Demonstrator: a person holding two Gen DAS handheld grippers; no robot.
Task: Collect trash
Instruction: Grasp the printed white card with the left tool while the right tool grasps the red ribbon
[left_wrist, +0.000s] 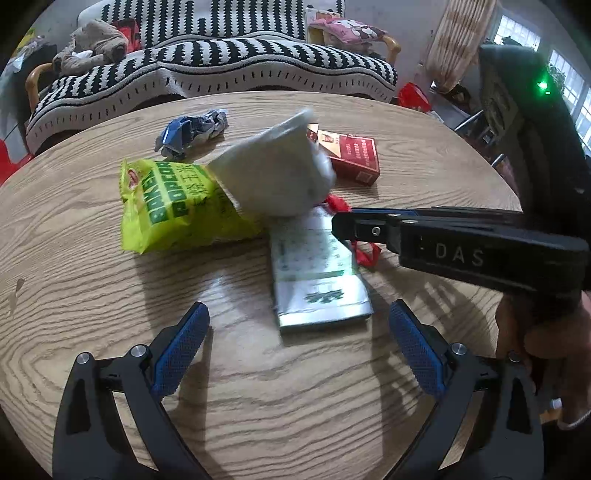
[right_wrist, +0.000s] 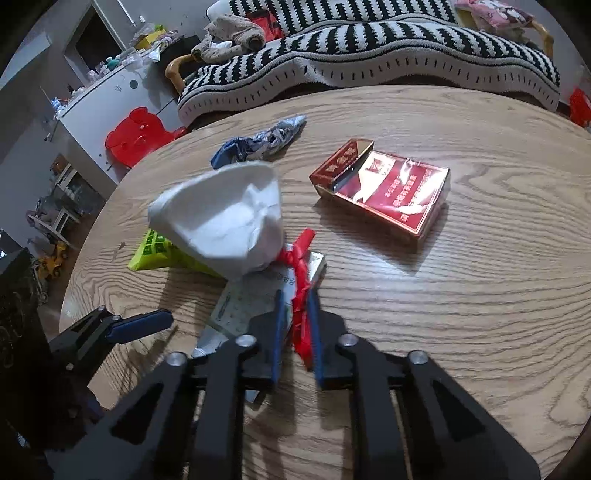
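- Two grippers over the round wooden table (left_wrist: 258, 387), both angled down toward the litter in its middle.
- Left gripper (left_wrist: 297, 345): jaws spread wide, nothing between the blue pads (left_wrist: 181, 350), hovering low just behind the silver-green packet (left_wrist: 317, 273).
- Right gripper (right_wrist: 295, 332): reaching in from the right of the left one, held level and sideways, jaws clenched on the red ribbon (right_wrist: 301, 291).
- White paper bag (right_wrist: 225, 218) hanging off that ribbon just ahead of the right fingertips, lifted and tilted, mouth flaring up and away, blurred.
- Right hand (left_wrist: 546, 332) wrapped round the grip below the black housing, at the right edge of the left wrist view.
- Yellow popcorn bag (left_wrist: 173, 206) flat on the table ahead and left of the left gripper, partly under the white bag.
- Red cigarette box (right_wrist: 384, 188), lid open, ahead and right of the right gripper, well clear of it.
- Crumpled blue-white wrapper (right_wrist: 258, 142) farther ahead, beyond the white bag.
- Striped sofa (left_wrist: 221, 70) beyond the far table edge.
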